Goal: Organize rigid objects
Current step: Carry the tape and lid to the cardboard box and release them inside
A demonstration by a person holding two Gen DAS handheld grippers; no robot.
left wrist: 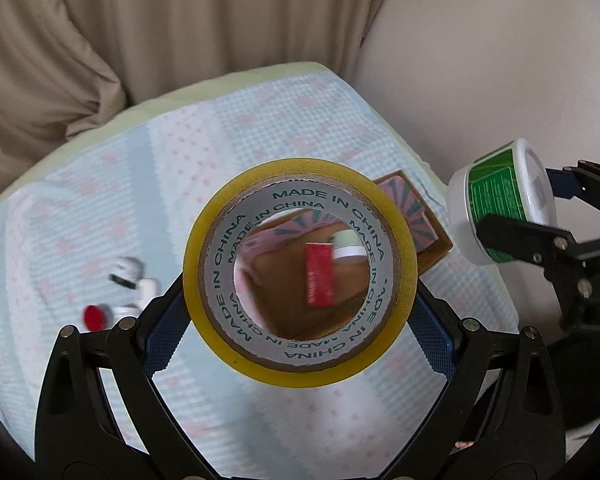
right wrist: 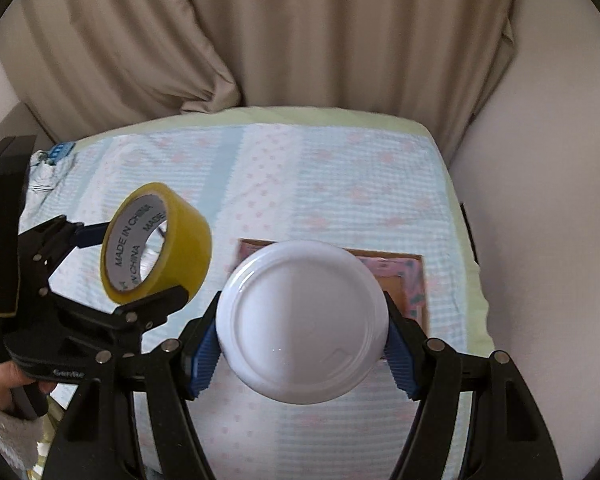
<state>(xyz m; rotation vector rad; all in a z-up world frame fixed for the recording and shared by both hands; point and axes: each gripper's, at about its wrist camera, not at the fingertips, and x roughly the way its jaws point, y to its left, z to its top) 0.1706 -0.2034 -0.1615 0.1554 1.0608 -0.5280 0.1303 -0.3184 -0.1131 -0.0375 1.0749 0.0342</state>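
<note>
Left gripper [left wrist: 300,312]: jaws pinching a roll of yellow tape [left wrist: 300,272] by its outer rim, one blue pad [left wrist: 164,332] on each side, the roll held on edge and clear of the bedspread [left wrist: 100,208], its cardboard core printed "MADE IN CHINA" facing the left wrist camera. Right gripper [right wrist: 302,332]: jaws pinching a white tub [right wrist: 302,320] with a green label [left wrist: 496,208], the tub turned on its side so its round lid fills the right wrist view; it too is held above the bedspread. Taking the cardboard box [left wrist: 428,220] as landmark: the tape roll is held in front of and above it, so that in the left wrist view the box interior shows through the core, with a red carton [left wrist: 320,276] lying on the box floor and a small white-and-green round item [left wrist: 346,244] beyond the carton; what that item is cannot be told. The tub is held to the right of the box in the left wrist view, and directly in front of it in the right wrist view, where only the box's far rim and right flap [right wrist: 414,280] show, patterned in pink. To the left of the box, on the bedspread, lie a blurred white object [left wrist: 130,276] and a red round piece [left wrist: 94,318]. Beyond the box the bedspread ends at a pale green edge, with a beige curtain [right wrist: 300,32] behind and a plain wall [right wrist: 540,160] to the right.
</note>
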